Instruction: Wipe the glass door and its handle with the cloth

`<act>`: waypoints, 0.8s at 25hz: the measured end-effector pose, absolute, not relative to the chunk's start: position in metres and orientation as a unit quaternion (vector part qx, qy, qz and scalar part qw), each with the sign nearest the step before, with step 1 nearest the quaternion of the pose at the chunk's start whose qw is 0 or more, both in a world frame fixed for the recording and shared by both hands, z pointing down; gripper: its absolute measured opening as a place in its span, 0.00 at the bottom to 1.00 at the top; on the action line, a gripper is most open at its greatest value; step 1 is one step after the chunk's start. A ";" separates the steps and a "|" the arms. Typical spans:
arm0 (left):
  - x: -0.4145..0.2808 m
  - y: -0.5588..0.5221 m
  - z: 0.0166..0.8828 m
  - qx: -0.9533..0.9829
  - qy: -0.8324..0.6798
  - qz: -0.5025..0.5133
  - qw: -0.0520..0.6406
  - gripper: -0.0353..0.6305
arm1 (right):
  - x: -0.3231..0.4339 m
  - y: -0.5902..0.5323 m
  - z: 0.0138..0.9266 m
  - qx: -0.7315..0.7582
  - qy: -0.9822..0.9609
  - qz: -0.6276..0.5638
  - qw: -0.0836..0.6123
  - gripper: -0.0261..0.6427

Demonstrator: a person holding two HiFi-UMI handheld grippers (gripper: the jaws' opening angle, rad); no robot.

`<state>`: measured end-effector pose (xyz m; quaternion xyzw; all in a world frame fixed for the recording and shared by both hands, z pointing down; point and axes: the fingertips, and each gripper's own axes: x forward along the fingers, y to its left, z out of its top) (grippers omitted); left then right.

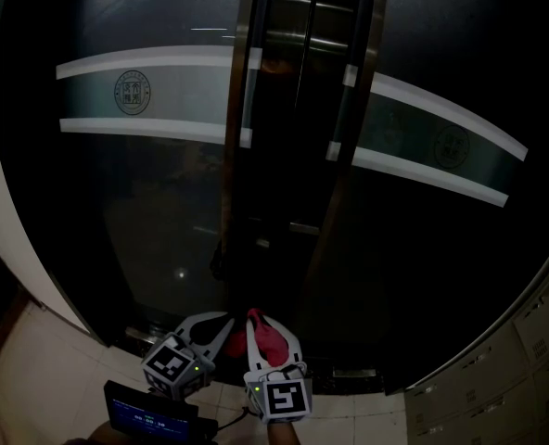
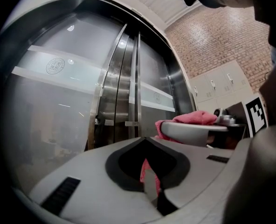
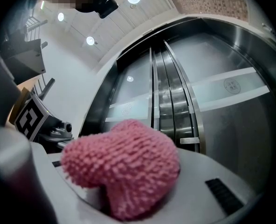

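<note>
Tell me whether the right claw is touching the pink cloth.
Touching. Right gripper view: the pink cloth sits clamped between the jaws of the right claw.

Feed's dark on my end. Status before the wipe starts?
Left gripper shut, tips together. Right gripper shut on cloth. Door and handle ahead, cloth touching neither. Nothing in between.

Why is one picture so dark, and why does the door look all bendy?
Head view: dim, the glass door nearly black. Left gripper view: brighter, but the wide lens bows its straight edges. Right gripper view: the pink cloth looms close, slightly blurred.
</note>
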<state>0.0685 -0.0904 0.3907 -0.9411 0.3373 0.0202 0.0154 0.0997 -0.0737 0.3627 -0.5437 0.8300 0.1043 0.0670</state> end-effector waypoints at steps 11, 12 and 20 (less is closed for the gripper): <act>0.069 -0.088 0.391 -0.942 0.335 0.017 0.014 0.07 | 0.099 -0.072 0.362 -0.545 0.829 0.102 0.068 0.11; 0.069 -0.088 0.392 -0.942 0.335 0.017 0.013 0.07 | 0.099 -0.072 0.363 -0.545 0.830 0.102 0.068 0.11; 0.066 -0.090 0.394 -0.942 0.336 0.015 0.011 0.07 | 0.098 -0.074 0.367 -0.547 0.829 0.098 0.066 0.11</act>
